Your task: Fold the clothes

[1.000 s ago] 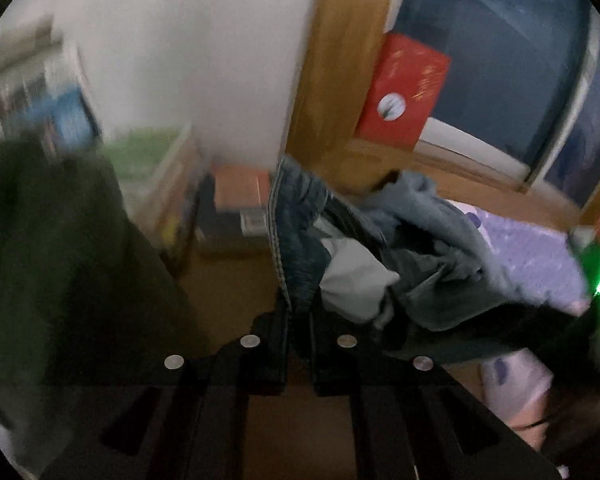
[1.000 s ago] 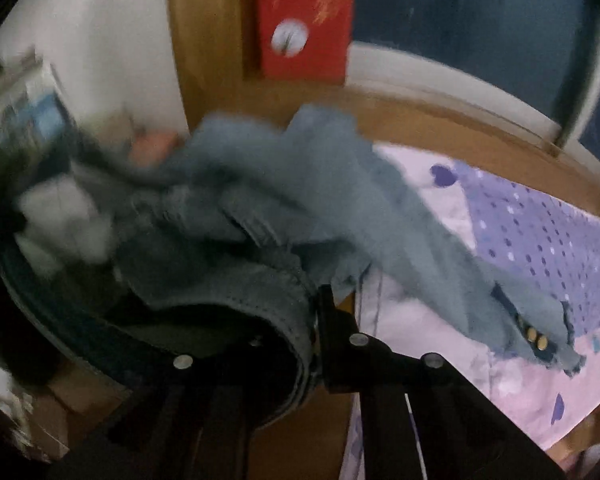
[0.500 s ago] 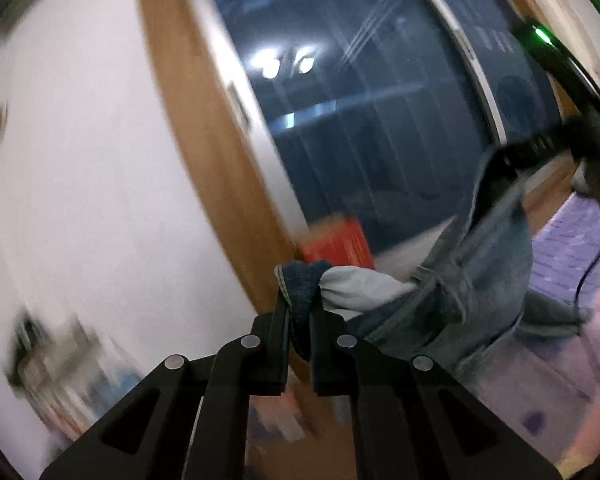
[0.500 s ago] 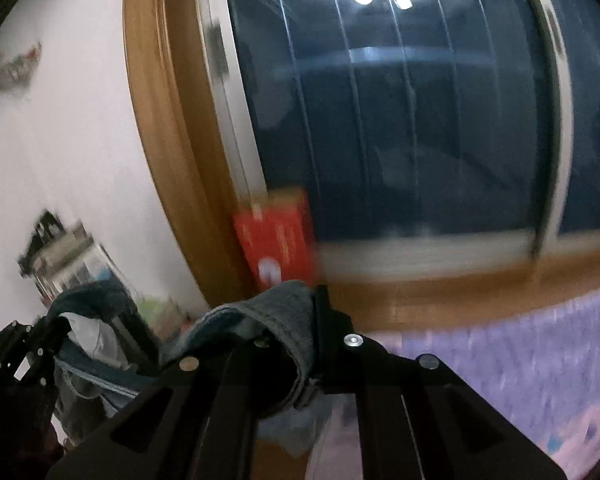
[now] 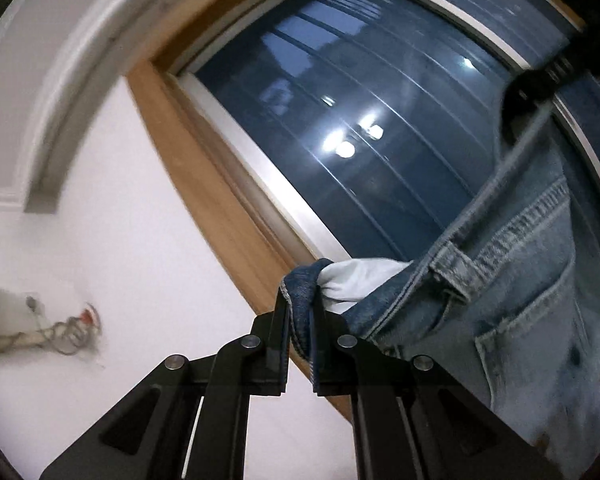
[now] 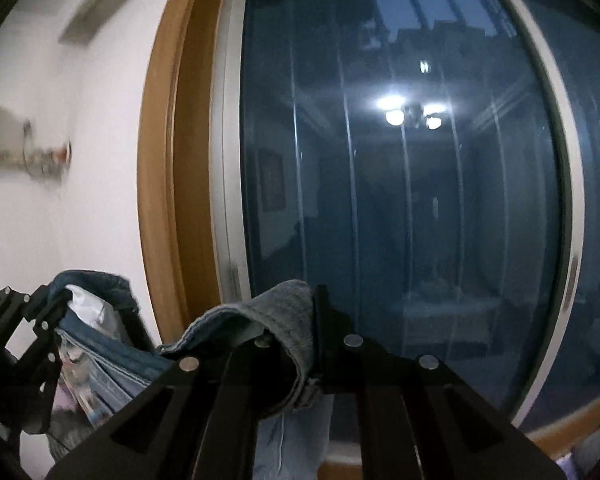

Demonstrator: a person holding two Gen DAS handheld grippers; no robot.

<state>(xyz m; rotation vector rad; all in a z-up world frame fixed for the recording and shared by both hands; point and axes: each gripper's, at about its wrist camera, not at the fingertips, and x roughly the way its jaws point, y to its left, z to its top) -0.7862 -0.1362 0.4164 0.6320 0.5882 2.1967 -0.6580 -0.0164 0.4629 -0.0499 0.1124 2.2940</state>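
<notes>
A pair of blue jeans (image 5: 512,292) hangs in the air, held by its waistband between both grippers. My left gripper (image 5: 300,308) is shut on one end of the waistband, where a white pocket lining (image 5: 360,280) shows. In the right wrist view my right gripper (image 6: 304,320) is shut on the other end of the jeans (image 6: 276,312), whose denim drapes over the left finger. The left gripper (image 6: 40,312) shows at that view's lower left, and the right gripper (image 5: 540,84) at the left wrist view's upper right. The legs hang down out of sight.
A large dark window (image 6: 400,200) in a wooden frame (image 6: 160,200) fills the space ahead, reflecting ceiling lights. A white wall (image 5: 120,220) lies left of it, with cables and a socket (image 5: 52,328). A patch of purple bedding (image 6: 568,460) shows at the bottom right.
Both grippers have risen high with the jeans, lifting them off the bed. The views now point at the window instead of the bedding and the shelves, and the left view has rolled.
</notes>
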